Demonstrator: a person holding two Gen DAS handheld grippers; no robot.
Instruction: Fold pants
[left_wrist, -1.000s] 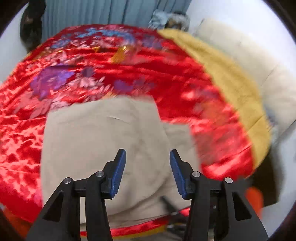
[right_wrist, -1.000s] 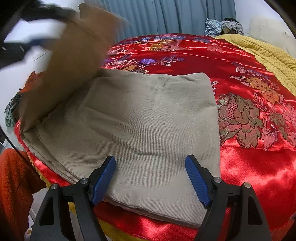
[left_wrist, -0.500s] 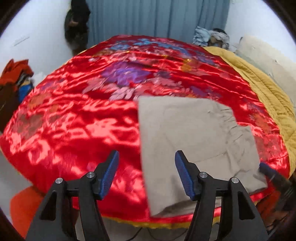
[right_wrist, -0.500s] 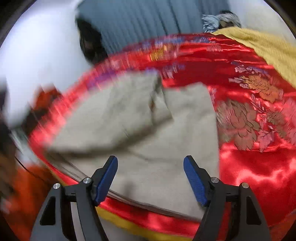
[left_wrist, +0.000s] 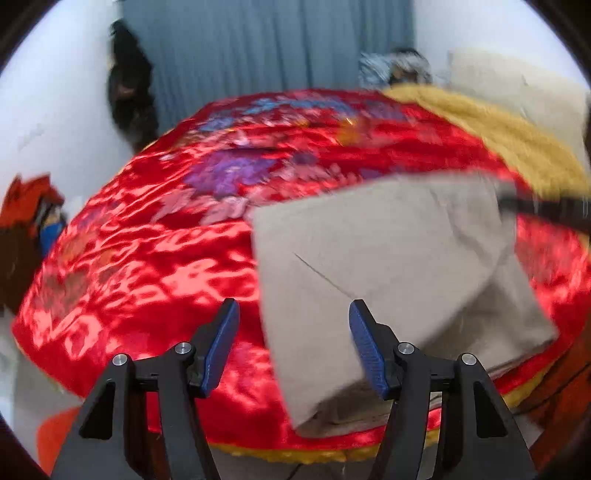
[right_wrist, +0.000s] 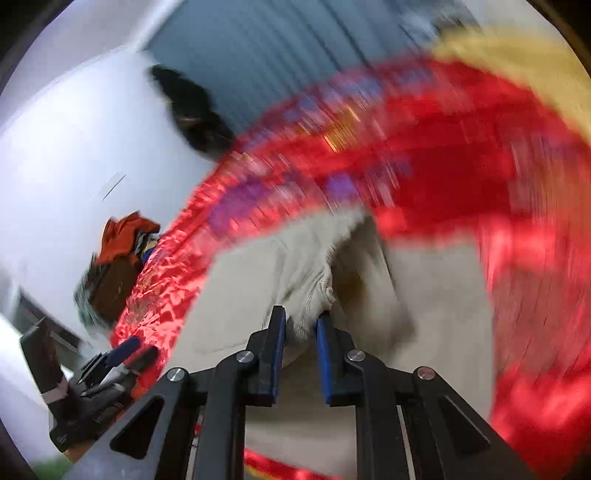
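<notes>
Your right gripper (right_wrist: 299, 328) was closing, pinching a bunched fold of the beige pants (left_wrist: 388, 266), which lay at three o'clock on the red bedspread (left_wrist: 147, 266). Your left gripper (left_wrist: 293, 343) hovered spread, angled downward, empty.

No legible text, label, brand mark, number or sign for you to record in either wrist view. The red bedspread (left_wrist: 155, 266) carries only a floral pattern, and the beige pants (left_wrist: 373, 266) show you plain cloth; the right wrist view is too blurred to read anything
</notes>
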